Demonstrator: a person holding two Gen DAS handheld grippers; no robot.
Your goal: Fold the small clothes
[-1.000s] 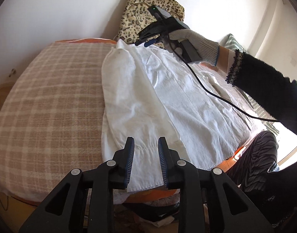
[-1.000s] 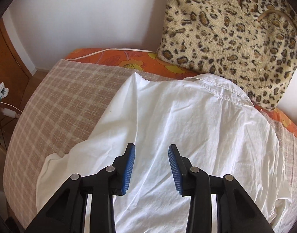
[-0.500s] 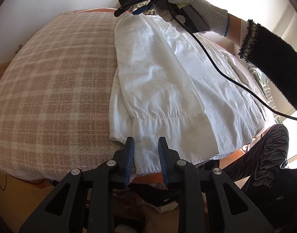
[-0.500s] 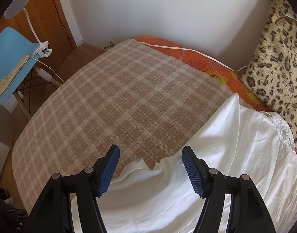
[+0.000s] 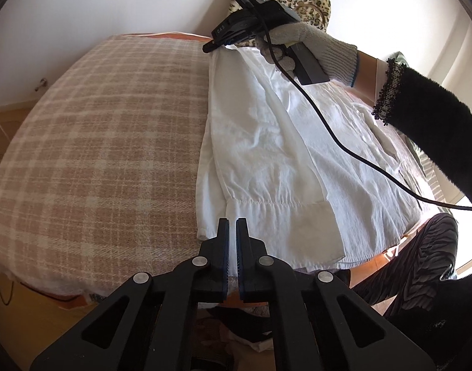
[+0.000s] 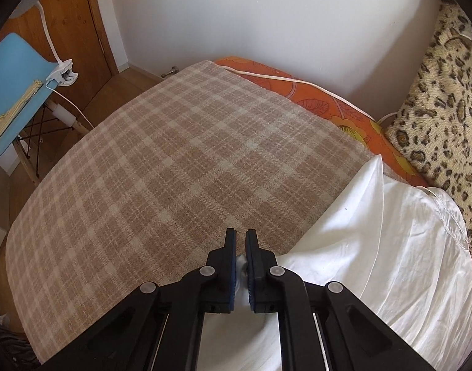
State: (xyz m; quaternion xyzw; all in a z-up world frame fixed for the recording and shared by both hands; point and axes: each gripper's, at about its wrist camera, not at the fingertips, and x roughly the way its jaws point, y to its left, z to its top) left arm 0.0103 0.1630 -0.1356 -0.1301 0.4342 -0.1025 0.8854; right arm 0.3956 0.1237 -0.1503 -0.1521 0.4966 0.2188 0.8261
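A white shirt [image 5: 291, 142] lies spread on a bed covered by a beige plaid blanket [image 5: 106, 142]. It sits toward the right side of the blanket, with its collar end near a leopard-print cushion [image 6: 446, 99] against the wall and its hem at the near edge of the bed. One sleeve is laid lengthwise down the shirt's body, its gathered cuff [image 5: 282, 216] close to the hem.

The left hand-held gripper [image 5: 232, 225] has its two fingers drawn almost together at the hem, beside the cuff. White cloth shows in the narrow gap, so it appears to be pinching the shirt's left edge there, though the contact itself is hard to make out.

The right hand-held gripper [image 6: 240, 247], held in a grey knitted glove [image 5: 313, 46] with a black cable trailing from it, is at the far end. Its blue-padded fingers are pressed together on a small bunch of white fabric at the shirt's shoulder edge.

In the background stand a blue chair [image 6: 13, 92] with a white clip-on lamp [image 6: 61, 74], and a wooden door.

As a judgement, the folding is at an early stage: the sleeve is tucked in, but the body remains at full length and full width. With both ends of the left edge gripped, the likely step in hand is folding that side inward. The other side and the lengthwise folds appear to be left to do.
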